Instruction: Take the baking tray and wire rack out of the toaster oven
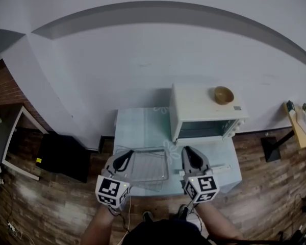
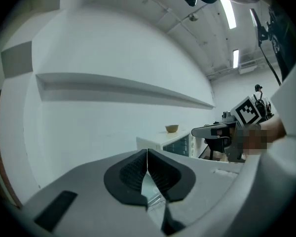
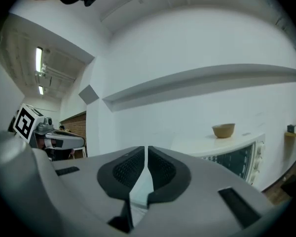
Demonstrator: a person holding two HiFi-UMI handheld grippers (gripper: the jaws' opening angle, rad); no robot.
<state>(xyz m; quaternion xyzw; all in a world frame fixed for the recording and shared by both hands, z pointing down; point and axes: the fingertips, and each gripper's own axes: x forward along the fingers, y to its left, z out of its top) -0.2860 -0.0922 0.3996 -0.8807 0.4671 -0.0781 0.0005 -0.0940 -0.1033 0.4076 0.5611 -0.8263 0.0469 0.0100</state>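
Note:
The white toaster oven [image 1: 204, 114] stands at the back right of the pale table [image 1: 140, 129], its dark glass door closed. A metal baking tray [image 1: 152, 166] lies flat on the table in front of it, with thin wires of the rack [image 1: 143, 184] showing at its near edge. My left gripper [image 1: 126, 156] hovers over the tray's left side, my right gripper [image 1: 189, 152] just past its right side. In the left gripper view the left gripper [image 2: 147, 154] has its pads together, holding nothing. In the right gripper view the right gripper [image 3: 146, 152] shows only a thin slit, also empty.
A wooden bowl [image 1: 224, 95] sits on the oven's top. A black box [image 1: 64, 157] rests on the wooden floor left of the table. A small shelf [image 1: 301, 121] and a black stand [image 1: 273, 147] are at the right. A white wall runs behind.

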